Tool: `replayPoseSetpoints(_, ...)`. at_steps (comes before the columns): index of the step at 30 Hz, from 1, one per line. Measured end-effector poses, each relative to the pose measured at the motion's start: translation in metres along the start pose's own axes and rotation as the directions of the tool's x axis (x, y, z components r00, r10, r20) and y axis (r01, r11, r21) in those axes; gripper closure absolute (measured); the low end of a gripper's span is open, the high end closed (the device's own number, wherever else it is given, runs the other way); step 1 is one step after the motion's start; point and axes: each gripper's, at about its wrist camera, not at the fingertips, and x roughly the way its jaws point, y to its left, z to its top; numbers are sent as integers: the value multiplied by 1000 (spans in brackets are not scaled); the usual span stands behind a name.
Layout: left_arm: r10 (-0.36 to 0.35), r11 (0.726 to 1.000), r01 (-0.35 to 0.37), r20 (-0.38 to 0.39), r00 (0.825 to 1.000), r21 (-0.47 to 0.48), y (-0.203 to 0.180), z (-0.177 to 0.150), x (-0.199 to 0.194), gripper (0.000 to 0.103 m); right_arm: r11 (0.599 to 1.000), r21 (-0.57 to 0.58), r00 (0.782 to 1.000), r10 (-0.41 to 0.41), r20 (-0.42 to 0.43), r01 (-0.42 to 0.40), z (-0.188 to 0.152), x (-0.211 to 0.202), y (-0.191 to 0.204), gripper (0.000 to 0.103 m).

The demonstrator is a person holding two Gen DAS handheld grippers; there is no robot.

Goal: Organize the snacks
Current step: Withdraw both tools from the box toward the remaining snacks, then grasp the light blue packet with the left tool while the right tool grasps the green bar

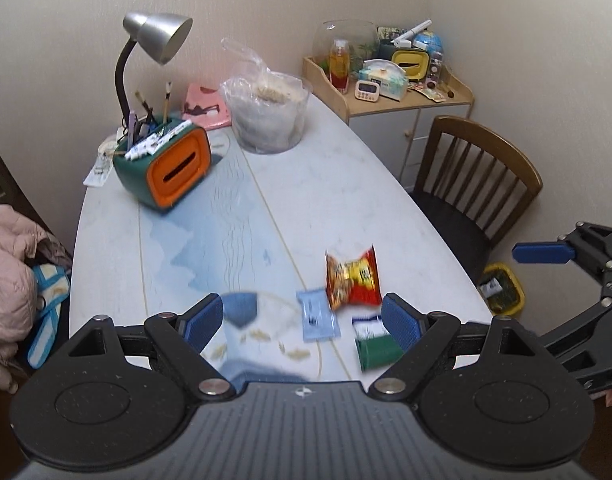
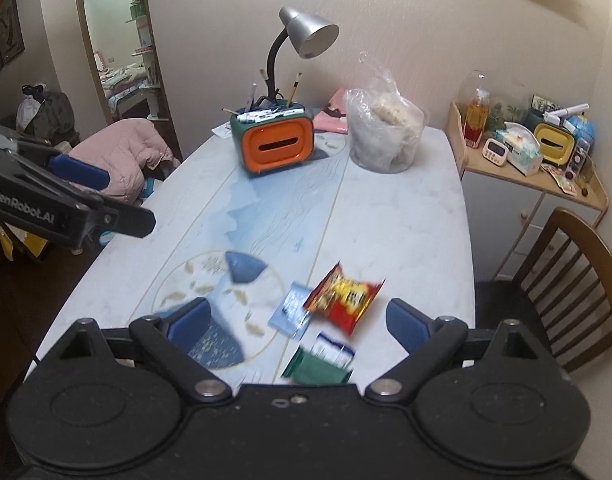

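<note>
Left wrist view, and the left gripper [image 1: 301,320] hangs over the near end of the table [image 1: 346,184] with its jaws spread wide and nothing between the blue pads. Three snacks lie bunched at the near edge: a red and yellow snack packet [image 1: 352,278] at about one o'clock from the gap, a pale blue sachet [image 1: 318,315] touching its left side, and a green and white packet [image 1: 372,342] down at four o'clock, right up against the right-hand finger [image 1: 402,322]. All three are blurred, so the print is unreadable.

Out at three o'clock, off the table edge, the right gripper [image 1: 546,254] floats above the wooden chair [image 1: 478,172]. Only one blue finger shows clearly here.

Right wrist view settles it: the right gripper [image 2: 297,324] is wide open too, empty, pads well apart. The red and yellow snack packet [image 2: 344,298] sits at twelve to one o'clock, the pale blue sachet [image 2: 290,314] just left of it, overlapped at the corner, and the green and white packet [image 2: 322,362] lowest, near the gripper body.

Far end, twelve o'clock: an orange-fronted tissue box [image 2: 275,144] with pens on top, a silver desk lamp [image 2: 306,34] behind it, and a clear bag in a tub [image 2: 382,134] to its right. The left gripper [image 2: 81,184] pokes in at nine o'clock.
</note>
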Motion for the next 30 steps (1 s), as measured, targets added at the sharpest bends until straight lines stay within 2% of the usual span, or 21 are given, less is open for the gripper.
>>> replayPoseSetpoints(5, 10, 1000, -11, -71, 997, -19, -4, 11, 53, 16, 999, -31, 998, 12, -65, -14, 0, 44, -18, 9)
replayPoseSetpoints(9, 15, 999, -21, -157, 988, -42, -5, 5, 103, 16, 997, -68, 989, 32, -143, -42, -12, 85, -25, 9)
replayPoseSetpoints(15, 29, 997, -46, -266, 964, -58, -7, -12, 174, 16, 985, -154, 958, 31, -284, -78, -45, 141, -24, 12)
replayPoseSetpoints(20, 26, 995, -57, -324, 946, -84, -9, -26, 221, 16, 965, -236, 926, 15, -377, -111, -74, 176, -17, 17)
replayPoseSetpoints(24, 15, 992, -57, -356, 934, -109, -8, -35, 253, 16, 942, -305, 915, 7, -403, -142, -89, 193, -8, 20)
replayPoseSetpoints(30, -8, 986, -61, -405, 914, -157, -4, -44, 289, 16, 879, -448, 924, -23, -382, -163, -102, 205, 5, 23)
